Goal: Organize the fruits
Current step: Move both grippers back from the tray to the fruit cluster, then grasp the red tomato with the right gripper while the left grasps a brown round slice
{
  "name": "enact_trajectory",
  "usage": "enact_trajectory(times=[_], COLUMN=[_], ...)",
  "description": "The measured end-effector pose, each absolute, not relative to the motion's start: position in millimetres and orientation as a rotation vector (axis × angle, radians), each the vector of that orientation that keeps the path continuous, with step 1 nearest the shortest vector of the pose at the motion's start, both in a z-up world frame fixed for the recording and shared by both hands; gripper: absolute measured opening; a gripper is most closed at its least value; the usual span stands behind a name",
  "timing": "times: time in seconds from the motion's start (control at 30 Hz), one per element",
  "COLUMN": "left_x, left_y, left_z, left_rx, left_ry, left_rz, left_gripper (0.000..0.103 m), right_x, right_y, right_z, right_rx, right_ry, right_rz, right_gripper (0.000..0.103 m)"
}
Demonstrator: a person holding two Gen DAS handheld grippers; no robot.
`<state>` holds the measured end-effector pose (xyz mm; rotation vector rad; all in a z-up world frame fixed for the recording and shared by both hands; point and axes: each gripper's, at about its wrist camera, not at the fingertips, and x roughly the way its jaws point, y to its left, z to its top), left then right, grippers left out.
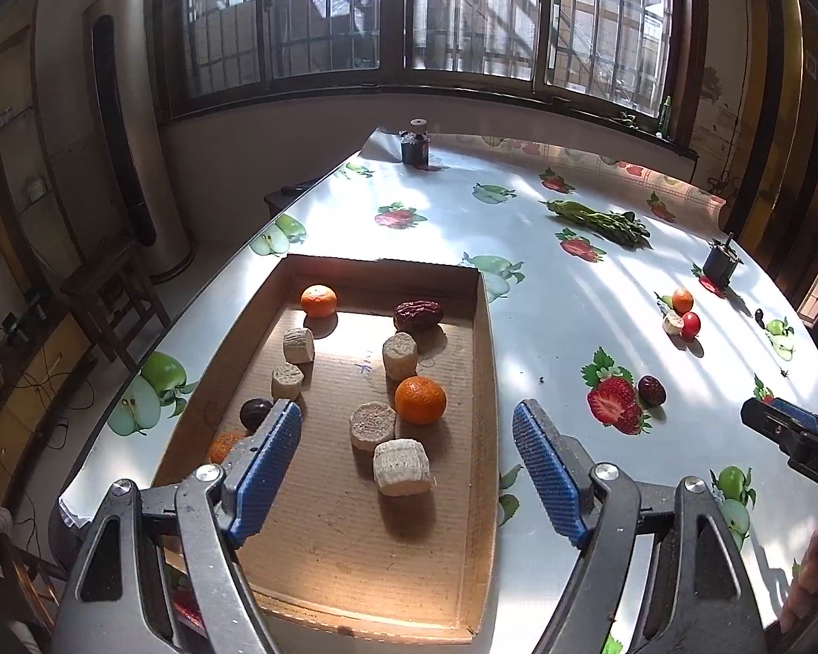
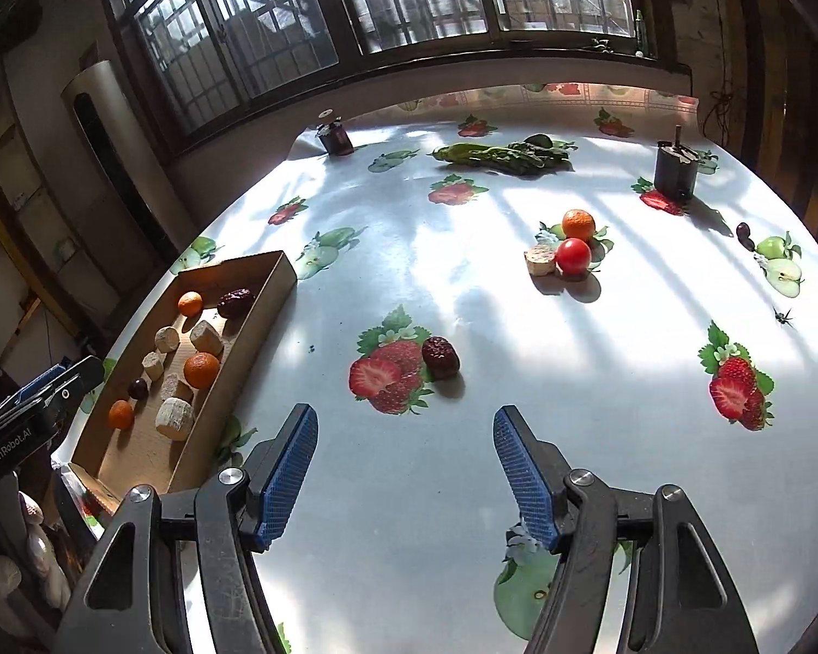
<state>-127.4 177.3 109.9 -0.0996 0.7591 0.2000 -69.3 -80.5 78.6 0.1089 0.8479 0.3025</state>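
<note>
A shallow cardboard tray (image 1: 480, 381) (image 2: 256, 316) holds three oranges, among them one mid-tray (image 1: 420, 399) and one at the far left (image 1: 318, 301), a red date (image 1: 417, 314), a dark plum (image 1: 254, 413) and several pale cylinder pieces (image 1: 401, 467). My left gripper (image 1: 407, 438) is open and empty above the tray's near half. My right gripper (image 2: 405, 444) is open and empty over bare table. A loose red date (image 2: 440, 357) (image 1: 651, 390) lies ahead of it. Farther on sit an orange (image 2: 578, 224), a red tomato (image 2: 572, 256) and a pale piece (image 2: 540, 260).
The table wears a glossy fruit-print cloth (image 2: 463, 463). Green vegetables (image 2: 504, 157) lie at the far side. Dark cups stand at the far left (image 2: 335, 137) and far right (image 2: 676, 170). A small dark fruit (image 2: 743, 234) lies near the right edge.
</note>
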Motion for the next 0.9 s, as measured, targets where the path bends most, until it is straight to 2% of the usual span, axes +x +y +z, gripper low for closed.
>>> enact_trajectory(times=[0.37, 0.4, 0.43, 0.47, 0.7, 0.9], left_x=[-99, -96, -94, -92, -82, -76], left_y=[123, 118, 113, 108, 89, 89], left_z=[98, 98, 98, 98, 92, 87], left_rx=[-0.095, -0.096, -0.092, -0.083, -0.028, -0.032], left_ry=[0.833, 0.839, 0.843, 0.843, 0.865, 0.883], left_rz=[0.024, 0.010, 0.002, -0.004, -0.012, -0.025], left_gripper=[0.079, 0.079, 0.079, 0.079, 0.079, 0.079], right_x=[18, 31, 43, 53, 107, 121], right_y=[-155, -155, -154, -153, -138, -132], right_z=[82, 77, 73, 68, 38, 16], right_rx=[0.164, 0.173, 0.178, 0.183, 0.259, 0.275], right_ry=[0.842, 0.847, 0.851, 0.861, 0.913, 0.969], right_rz=[0.176, 0.165, 0.151, 0.147, 0.167, 0.170], right_gripper=[0.071, 0.068, 0.053, 0.047, 0.047, 0.047])
